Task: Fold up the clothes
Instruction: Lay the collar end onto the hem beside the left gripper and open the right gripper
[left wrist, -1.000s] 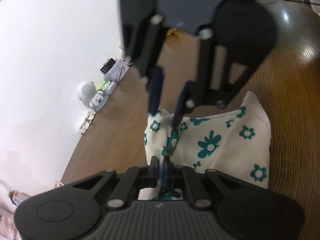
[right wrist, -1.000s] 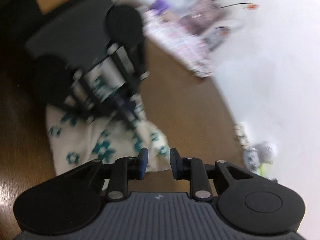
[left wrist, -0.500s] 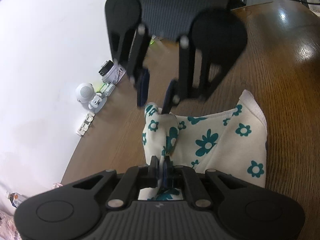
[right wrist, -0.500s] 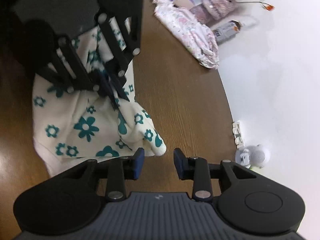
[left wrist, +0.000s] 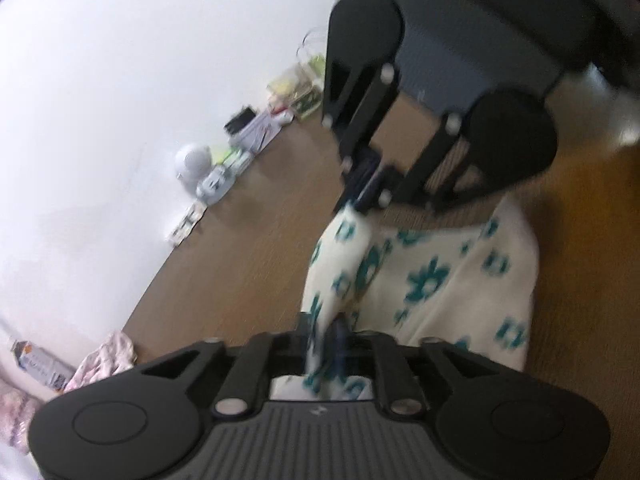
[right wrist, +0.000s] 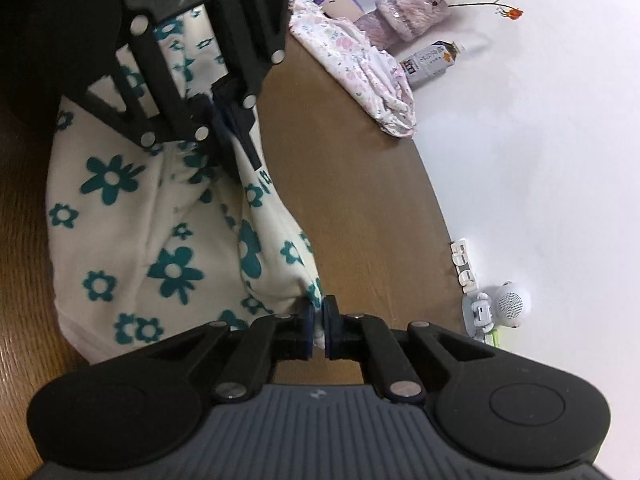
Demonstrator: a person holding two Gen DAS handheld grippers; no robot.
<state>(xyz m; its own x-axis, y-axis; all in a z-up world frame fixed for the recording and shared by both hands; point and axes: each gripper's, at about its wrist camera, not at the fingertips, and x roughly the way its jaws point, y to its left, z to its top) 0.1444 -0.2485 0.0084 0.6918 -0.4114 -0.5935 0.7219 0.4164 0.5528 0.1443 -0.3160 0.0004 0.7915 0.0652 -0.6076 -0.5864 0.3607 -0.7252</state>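
A cream cloth with teal flowers (right wrist: 132, 220) lies bunched on the brown wooden table (right wrist: 360, 200). My right gripper (right wrist: 319, 320) is shut on the cloth's near corner and pinches it between its blue pads. In the left wrist view the right gripper (left wrist: 366, 188) grips the far tip of the cloth (left wrist: 432, 280). A raised ridge of fabric runs from there to my left gripper (left wrist: 324, 332), whose jaws are opening with the fold still between them. Seen from the right wrist, the left gripper (right wrist: 226, 116) hangs over the cloth's far end.
A pink floral garment (right wrist: 360, 68) lies at the table's far edge beside a purple vase (right wrist: 408, 16) and a bottle (right wrist: 432, 60). A white speaker (right wrist: 512, 304) and a power strip (right wrist: 462, 260) sit along the curved edge by the white wall.
The right gripper has dropped onto the cloth's corner and closed on it. The left gripper's jaws have parted and it has lifted a little.
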